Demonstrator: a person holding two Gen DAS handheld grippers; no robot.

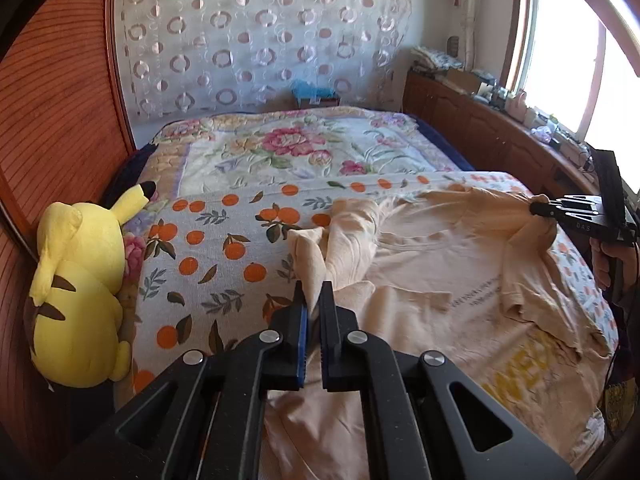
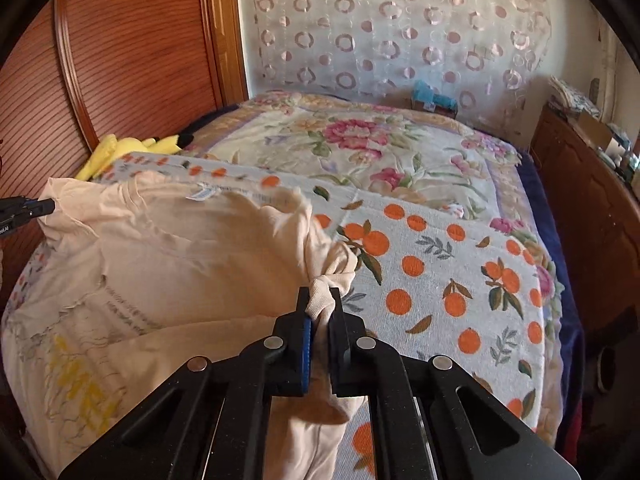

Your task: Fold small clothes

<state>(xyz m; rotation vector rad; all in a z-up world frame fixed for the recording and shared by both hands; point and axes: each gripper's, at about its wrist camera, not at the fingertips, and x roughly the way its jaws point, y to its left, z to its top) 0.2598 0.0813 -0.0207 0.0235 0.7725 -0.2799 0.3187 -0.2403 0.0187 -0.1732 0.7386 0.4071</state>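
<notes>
A cream T-shirt (image 1: 440, 272) with yellow lettering lies spread on the orange-print cloth (image 1: 208, 248) on the bed. My left gripper (image 1: 314, 294) is shut on a bunched part of the shirt at its left shoulder. My right gripper (image 2: 320, 300) is shut on the bunched cloth at the shirt's other side (image 2: 180, 248). The right gripper also shows in the left wrist view (image 1: 538, 208), pinching the shirt at the far right. The left gripper's tip shows in the right wrist view (image 2: 44, 206) at the shirt's far corner.
A yellow plush toy (image 1: 76, 284) lies at the bed's left edge against the wooden headboard (image 1: 52, 120). A floral quilt (image 1: 296, 144) covers the far bed. A wooden cabinet (image 1: 500, 136) with clutter runs along the right under the window.
</notes>
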